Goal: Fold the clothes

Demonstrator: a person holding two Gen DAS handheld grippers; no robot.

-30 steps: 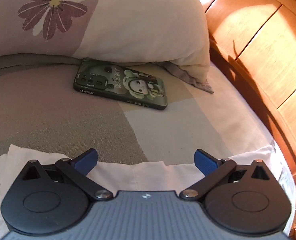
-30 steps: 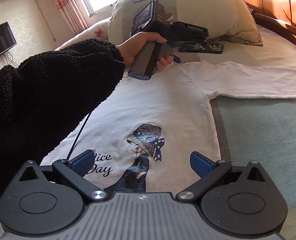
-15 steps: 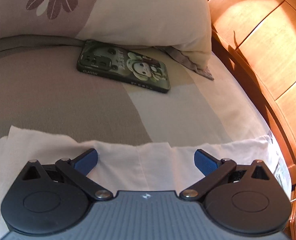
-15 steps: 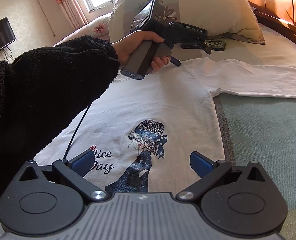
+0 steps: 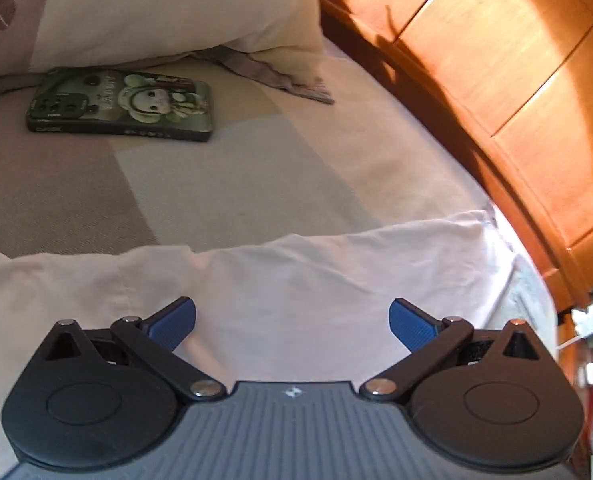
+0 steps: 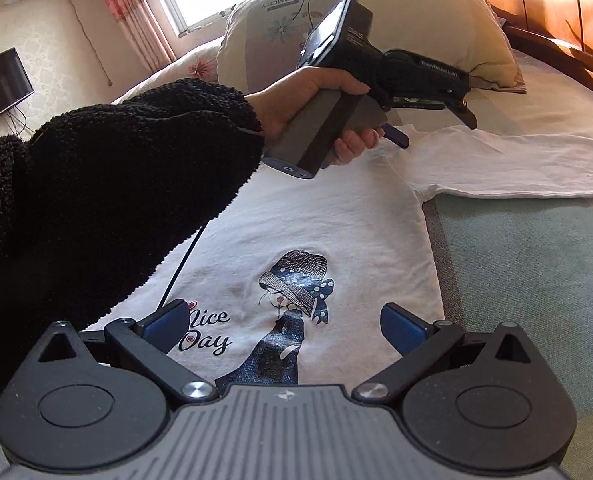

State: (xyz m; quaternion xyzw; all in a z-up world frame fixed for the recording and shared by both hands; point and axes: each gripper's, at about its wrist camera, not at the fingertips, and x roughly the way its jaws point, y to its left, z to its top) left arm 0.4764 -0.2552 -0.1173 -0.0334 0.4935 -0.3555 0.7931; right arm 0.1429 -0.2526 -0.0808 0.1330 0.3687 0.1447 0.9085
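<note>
Left tool (image 5: pixel 292 320) agape above shirt sleeve (image 5: pixel 336 264).

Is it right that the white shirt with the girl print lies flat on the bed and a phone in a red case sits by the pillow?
Not quite: the phone's case is green, as the left wrist view shows. The white shirt does lie flat on the bed, by the pillow.

right tongs (image 6: pixel 282 326) agape above white shirt (image 6: pixel 316 232)

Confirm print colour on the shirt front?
Dark blue girl figure with black "Nice Day" lettering on the white shirt; clearest in the right wrist view.
</note>
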